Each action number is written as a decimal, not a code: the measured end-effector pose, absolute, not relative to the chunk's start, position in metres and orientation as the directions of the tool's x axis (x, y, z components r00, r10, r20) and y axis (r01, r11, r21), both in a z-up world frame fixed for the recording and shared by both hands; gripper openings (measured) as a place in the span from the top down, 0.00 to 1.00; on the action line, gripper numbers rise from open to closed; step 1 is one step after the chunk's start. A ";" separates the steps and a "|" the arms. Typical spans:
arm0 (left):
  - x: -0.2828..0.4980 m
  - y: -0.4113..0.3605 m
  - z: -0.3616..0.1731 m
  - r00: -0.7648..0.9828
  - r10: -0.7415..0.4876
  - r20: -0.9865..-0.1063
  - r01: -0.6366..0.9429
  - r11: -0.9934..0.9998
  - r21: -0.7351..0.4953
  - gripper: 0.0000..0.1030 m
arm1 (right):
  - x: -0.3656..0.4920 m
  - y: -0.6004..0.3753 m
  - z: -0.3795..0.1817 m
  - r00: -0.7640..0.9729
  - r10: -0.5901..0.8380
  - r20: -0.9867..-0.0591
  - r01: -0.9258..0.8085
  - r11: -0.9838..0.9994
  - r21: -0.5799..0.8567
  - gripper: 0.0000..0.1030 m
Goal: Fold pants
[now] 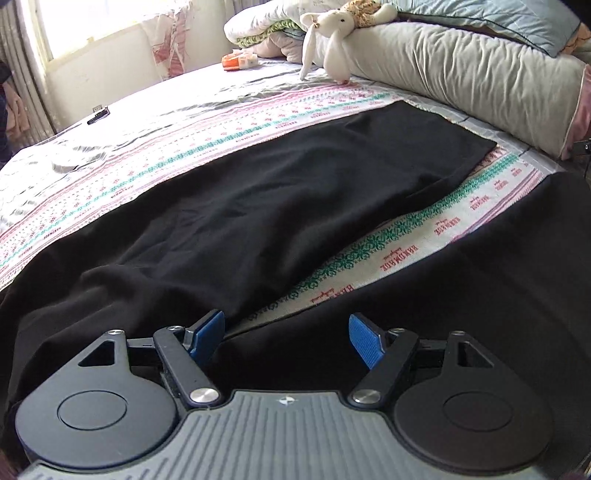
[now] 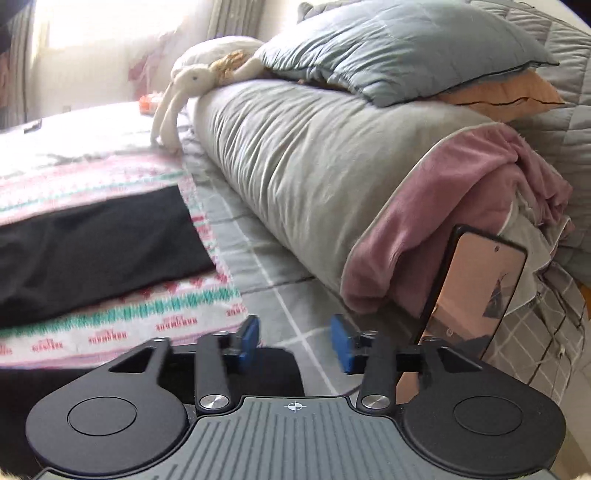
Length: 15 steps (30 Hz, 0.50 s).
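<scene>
Pants, black, lay spread on the patterned blanket on the bed, one leg running far-right, the other leg along the near right. Left gripper stood wide, blue pads apart, nothing pinched, hovering right above the crotch area where the legs split; whether the pads touched the cloth could not be told. Right gripper stood about half-wide, empty, over the near leg's black end and the grey checked sheet. Just right of it a phone leaned upright against a rolled grey and pink quilt. Farther off, pillows were stacked on the quilt, and a white stuffed rabbit hung over its far end. Small orange item at the bed's far side.
</scene>
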<state>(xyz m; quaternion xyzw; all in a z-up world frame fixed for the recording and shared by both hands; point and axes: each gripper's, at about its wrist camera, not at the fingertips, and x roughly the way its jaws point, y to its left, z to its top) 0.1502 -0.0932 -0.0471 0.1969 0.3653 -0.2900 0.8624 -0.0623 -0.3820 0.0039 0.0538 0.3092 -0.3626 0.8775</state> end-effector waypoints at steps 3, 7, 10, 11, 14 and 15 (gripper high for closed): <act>0.154 -0.095 -0.048 0.561 -0.360 -0.746 0.632 0.768 0.105 0.09 | -0.060 -0.385 0.008 0.550 -0.604 -0.576 0.669 0.732 -0.128 0.48; 0.156 -0.101 -0.055 0.549 -0.353 -0.758 0.646 0.755 0.117 0.13 | -0.047 -0.398 -0.008 0.538 -0.519 -0.664 0.654 0.754 -0.061 0.48; 0.156 -0.104 -0.061 0.533 -0.348 -0.772 0.662 0.740 0.123 0.22 | -0.037 -0.405 -0.033 0.490 -0.470 -0.734 0.663 0.747 -0.035 0.49; 0.156 -0.104 -0.061 0.525 -0.362 -0.770 0.670 0.734 0.112 0.32 | -0.035 -0.406 -0.039 0.484 -0.451 -0.750 0.664 0.748 -0.022 0.58; 0.151 -0.106 -0.058 0.498 -0.381 -0.779 0.703 0.703 0.106 0.72 | -0.036 -0.406 -0.043 0.523 -0.381 -0.763 0.655 0.752 0.073 0.96; 0.147 -0.108 -0.058 0.513 -0.377 -0.771 0.707 0.694 0.131 0.75 | -0.037 -0.404 -0.040 0.529 -0.394 -0.752 0.663 0.745 0.076 0.96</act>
